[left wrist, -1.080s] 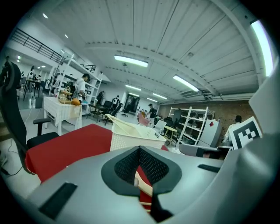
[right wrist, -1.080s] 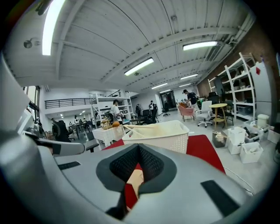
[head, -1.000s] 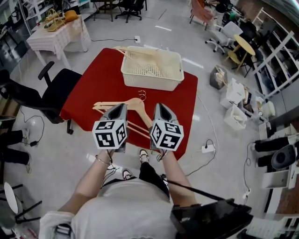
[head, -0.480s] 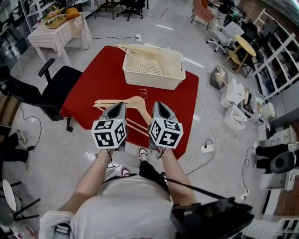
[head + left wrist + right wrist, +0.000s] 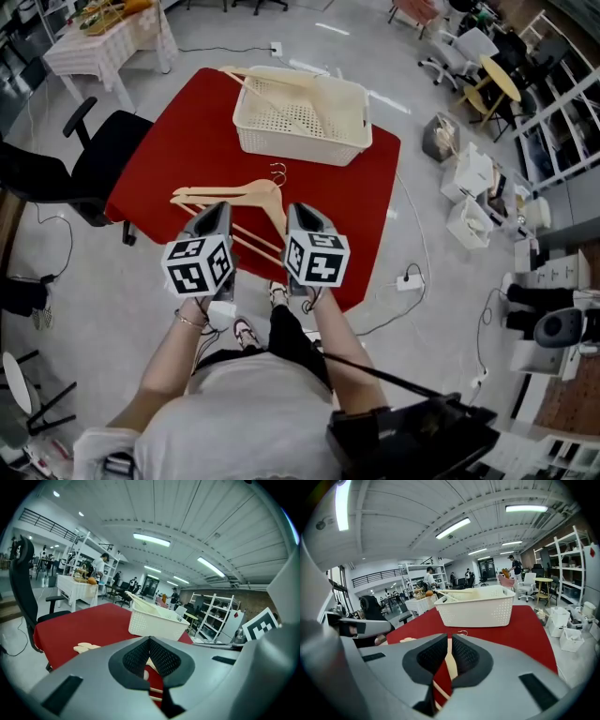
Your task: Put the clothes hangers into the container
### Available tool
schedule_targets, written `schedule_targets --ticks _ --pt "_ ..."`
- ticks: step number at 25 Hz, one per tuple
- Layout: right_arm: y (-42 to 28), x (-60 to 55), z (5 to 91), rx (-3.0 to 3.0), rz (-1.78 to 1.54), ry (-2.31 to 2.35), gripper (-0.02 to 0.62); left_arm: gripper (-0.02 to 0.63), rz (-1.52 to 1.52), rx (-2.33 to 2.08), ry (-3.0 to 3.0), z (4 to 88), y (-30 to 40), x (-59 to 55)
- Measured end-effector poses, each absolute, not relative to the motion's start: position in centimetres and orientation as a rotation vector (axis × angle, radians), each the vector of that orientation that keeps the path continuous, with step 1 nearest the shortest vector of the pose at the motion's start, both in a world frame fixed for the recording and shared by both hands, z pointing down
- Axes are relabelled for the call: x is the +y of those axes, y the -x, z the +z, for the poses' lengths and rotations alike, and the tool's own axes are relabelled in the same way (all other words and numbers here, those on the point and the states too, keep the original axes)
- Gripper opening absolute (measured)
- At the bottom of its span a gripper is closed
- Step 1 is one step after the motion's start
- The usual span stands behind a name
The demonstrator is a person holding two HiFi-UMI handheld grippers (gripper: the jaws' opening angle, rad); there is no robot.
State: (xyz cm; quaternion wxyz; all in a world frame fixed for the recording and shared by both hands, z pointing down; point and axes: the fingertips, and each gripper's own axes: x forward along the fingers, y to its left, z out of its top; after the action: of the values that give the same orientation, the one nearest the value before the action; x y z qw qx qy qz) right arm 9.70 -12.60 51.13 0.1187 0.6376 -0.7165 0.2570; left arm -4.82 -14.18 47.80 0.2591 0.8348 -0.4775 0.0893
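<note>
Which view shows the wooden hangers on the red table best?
Head view: the hangers lie almost fully in sight on the red table, hooks toward the basket. The left gripper view catches only one arm end; the right gripper view shows a hook and a strip of wood.

- One white basket [image 5: 300, 131], standing on one red table [image 5: 169, 141].
- Two wooden hangers [image 5: 239, 197], stacked on the table just on the near side of the basket; two hooks show.
- At least one more hanger [image 5: 141, 601] lying in the basket across its rim; the exact count there is unclear.
- Two grippers, nearer than the basket: left gripper [image 5: 218, 211] and right gripper [image 5: 297, 211].
- One black office chair [image 5: 94, 173], left of the basket.
- One cloth-covered table [image 5: 103, 42], far left of the basket.
</note>
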Motion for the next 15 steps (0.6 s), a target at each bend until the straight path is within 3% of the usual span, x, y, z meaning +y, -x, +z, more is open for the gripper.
schedule_targets --ticks 5,8,15 --pt "-9.4 -14.1 55.5 -2.095 0.803 -1.74 0.026 -0.002 0.305 -1.304 -2.198 51.3 4.1 -15.3" --pt "-9.4 -14.8 57.8 -2.072 0.838 -1.668 0.082 -0.002 0.332 -1.31 -2.175 52.7 4.0 -15.9" --pt "-8.8 -15.9 61.3 -2.031 0.856 -1.529 0.139 -0.002 0.352 -1.329 -2.107 55.1 4.2 -17.5"
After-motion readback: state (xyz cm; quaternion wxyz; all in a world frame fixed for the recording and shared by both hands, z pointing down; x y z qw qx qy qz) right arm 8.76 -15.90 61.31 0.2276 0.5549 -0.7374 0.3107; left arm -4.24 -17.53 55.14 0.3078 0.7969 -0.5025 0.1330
